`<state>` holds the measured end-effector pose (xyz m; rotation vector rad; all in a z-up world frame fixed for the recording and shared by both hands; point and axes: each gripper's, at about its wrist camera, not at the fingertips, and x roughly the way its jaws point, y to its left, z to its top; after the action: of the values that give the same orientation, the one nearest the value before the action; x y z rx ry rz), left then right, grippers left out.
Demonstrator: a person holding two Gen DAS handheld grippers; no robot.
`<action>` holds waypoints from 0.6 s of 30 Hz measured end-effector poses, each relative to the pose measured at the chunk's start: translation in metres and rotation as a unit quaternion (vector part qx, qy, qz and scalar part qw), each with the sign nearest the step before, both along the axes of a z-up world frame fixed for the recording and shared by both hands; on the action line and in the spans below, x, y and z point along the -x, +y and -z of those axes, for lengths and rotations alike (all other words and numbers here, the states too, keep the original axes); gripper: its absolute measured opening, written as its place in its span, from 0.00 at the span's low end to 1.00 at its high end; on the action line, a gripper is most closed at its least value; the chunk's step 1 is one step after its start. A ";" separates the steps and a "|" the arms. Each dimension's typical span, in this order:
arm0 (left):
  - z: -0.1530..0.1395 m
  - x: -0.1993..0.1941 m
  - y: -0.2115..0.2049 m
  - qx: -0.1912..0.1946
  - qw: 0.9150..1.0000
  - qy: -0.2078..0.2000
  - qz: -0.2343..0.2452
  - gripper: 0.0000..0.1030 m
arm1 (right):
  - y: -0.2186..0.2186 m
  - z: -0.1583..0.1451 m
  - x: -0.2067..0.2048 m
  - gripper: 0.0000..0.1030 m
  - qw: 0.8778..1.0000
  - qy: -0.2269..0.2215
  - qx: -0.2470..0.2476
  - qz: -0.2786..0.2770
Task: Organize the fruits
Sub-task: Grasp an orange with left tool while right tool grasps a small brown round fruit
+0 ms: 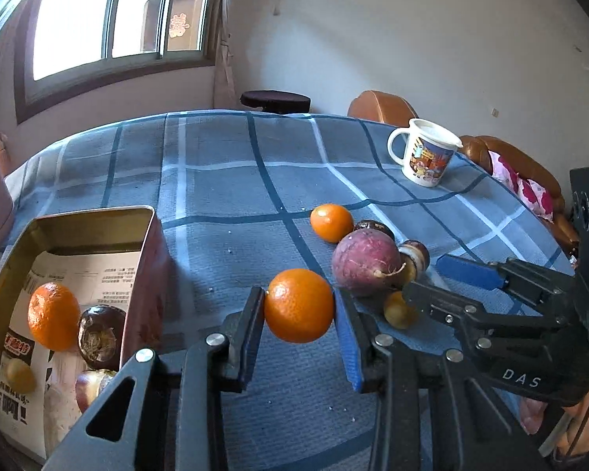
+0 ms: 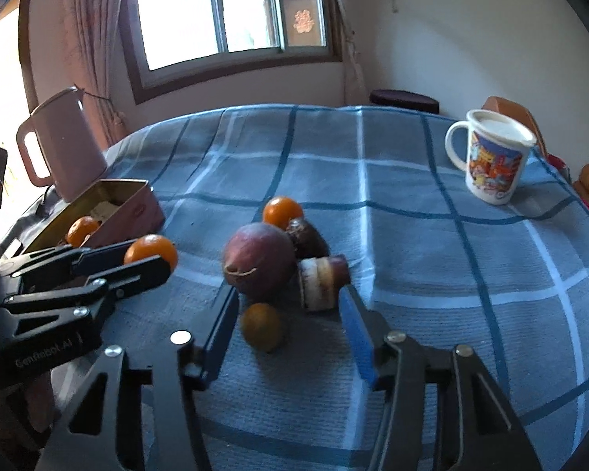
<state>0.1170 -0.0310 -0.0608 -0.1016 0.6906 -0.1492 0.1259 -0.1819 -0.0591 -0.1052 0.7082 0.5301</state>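
Note:
My left gripper (image 1: 299, 306) is shut on an orange tangerine (image 1: 299, 305), held above the cloth just right of the open tin box (image 1: 98, 218); it also shows in the right wrist view (image 2: 151, 252). The box holds a tangerine (image 1: 53, 316), a dark water chestnut (image 1: 101, 335) and other small fruits. My right gripper (image 2: 288, 314) is open, its fingers on either side of a small yellow-brown fruit (image 2: 262, 326). Behind it lie a purple round fruit (image 2: 259, 261), two water chestnuts (image 2: 322, 282) and another tangerine (image 2: 282, 212).
A cartoon-printed white mug (image 2: 492, 157) stands at the table's far right. A pink jug (image 2: 64, 145) stands behind the tin box at the left. The table has a blue checked cloth (image 2: 412, 235). Brown chairs stand beyond the right edge.

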 end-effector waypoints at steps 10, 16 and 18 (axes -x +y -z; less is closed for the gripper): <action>0.001 0.000 0.002 0.002 1.000 0.002 -0.002 0.36 | 0.018 0.009 -0.002 0.48 0.999 0.025 0.029 -0.039; 0.001 0.000 0.002 0.001 1.000 0.002 -0.002 0.36 | 0.026 0.015 -0.005 0.35 0.997 0.041 0.046 -0.052; 0.001 0.000 0.002 0.001 1.000 0.000 -0.002 0.36 | 0.027 0.016 -0.006 0.30 0.996 0.043 0.051 -0.054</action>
<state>0.1174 -0.0290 -0.0614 -0.1042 0.6902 -0.1452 0.1318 -0.1549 -0.0753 -0.2177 0.8175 0.6046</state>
